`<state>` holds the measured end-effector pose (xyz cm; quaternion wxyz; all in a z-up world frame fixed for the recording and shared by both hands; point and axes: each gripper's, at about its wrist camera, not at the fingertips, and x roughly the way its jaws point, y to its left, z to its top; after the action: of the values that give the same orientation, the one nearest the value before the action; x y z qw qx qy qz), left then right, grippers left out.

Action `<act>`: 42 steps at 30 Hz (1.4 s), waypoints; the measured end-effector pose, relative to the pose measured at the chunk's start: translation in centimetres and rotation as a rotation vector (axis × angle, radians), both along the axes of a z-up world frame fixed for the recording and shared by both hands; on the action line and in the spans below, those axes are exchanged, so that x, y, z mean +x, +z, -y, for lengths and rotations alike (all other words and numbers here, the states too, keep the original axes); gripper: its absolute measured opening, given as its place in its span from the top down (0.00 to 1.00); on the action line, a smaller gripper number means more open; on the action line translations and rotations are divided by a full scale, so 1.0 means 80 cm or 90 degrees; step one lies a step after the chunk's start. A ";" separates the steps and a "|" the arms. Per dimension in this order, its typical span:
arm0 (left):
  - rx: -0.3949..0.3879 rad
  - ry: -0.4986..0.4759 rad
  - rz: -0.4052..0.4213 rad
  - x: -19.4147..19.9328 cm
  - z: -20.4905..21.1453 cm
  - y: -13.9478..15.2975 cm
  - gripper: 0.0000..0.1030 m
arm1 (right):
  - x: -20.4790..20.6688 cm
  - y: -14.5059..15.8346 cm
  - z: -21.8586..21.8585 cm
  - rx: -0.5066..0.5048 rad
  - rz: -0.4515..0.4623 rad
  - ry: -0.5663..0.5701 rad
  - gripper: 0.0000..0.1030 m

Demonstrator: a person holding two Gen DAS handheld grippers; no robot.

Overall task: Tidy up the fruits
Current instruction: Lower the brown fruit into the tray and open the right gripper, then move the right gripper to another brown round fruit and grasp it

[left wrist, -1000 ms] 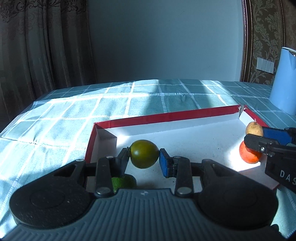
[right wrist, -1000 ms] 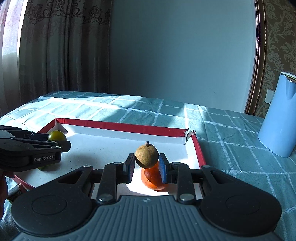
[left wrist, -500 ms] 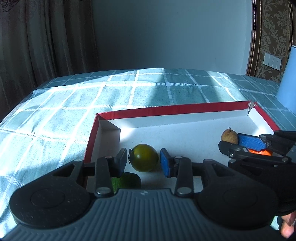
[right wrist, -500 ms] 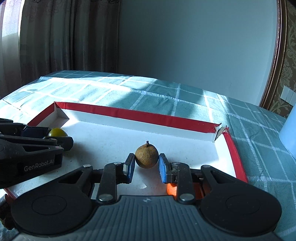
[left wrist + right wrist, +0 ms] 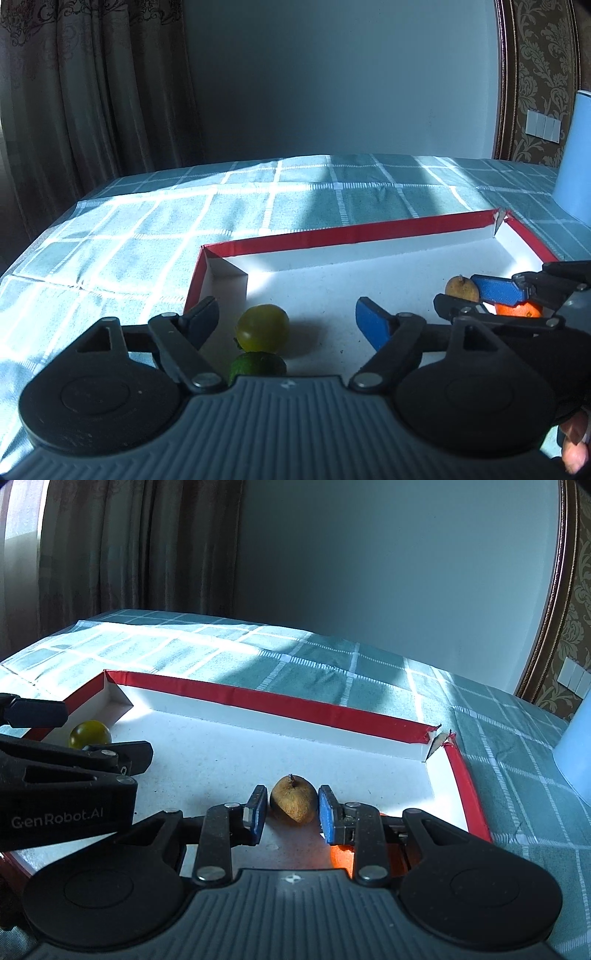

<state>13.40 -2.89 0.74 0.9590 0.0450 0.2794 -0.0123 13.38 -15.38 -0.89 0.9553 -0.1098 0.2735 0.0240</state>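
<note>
A shallow white tray with a red rim [image 5: 354,232] lies on the checked tablecloth. My left gripper [image 5: 288,319] is open wide over the tray's left end; a yellow-green round fruit [image 5: 263,328] rests on the tray floor between its fingers, touching neither, with a green lime [image 5: 258,365] just behind it. My right gripper [image 5: 291,808] has its jaws slightly parted around a brown pear-like fruit [image 5: 294,805] lying on the tray floor; small gaps show on both sides. An orange fruit [image 5: 341,856] lies under its right finger. The right gripper also shows in the left wrist view [image 5: 480,295].
A light blue kettle [image 5: 576,158] stands on the cloth to the right of the tray. The tray's far right corner [image 5: 439,738] is torn. A wall and curtains stand behind the table.
Both grippers came down into the tray. The left one opened wide and let go of the yellow-green fruit. The right one's jaws parted a little and the brown fruit now rests on the tray floor.
</note>
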 end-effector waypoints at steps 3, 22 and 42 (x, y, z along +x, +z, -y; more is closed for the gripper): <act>-0.006 -0.001 0.002 -0.001 -0.003 0.000 0.18 | -0.001 0.000 0.000 -0.002 0.003 0.004 0.71; -0.130 0.022 0.073 -0.070 -0.073 0.020 0.07 | -0.073 0.023 0.059 0.087 0.076 -0.017 0.28; -0.047 -0.069 0.033 -0.156 -0.077 -0.015 0.04 | -0.168 0.003 0.087 0.131 0.032 0.016 0.28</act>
<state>0.92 3.29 -0.45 0.9648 0.0247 0.2512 -0.0732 -0.05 -22.34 -0.67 0.9677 -0.0148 0.2441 0.0610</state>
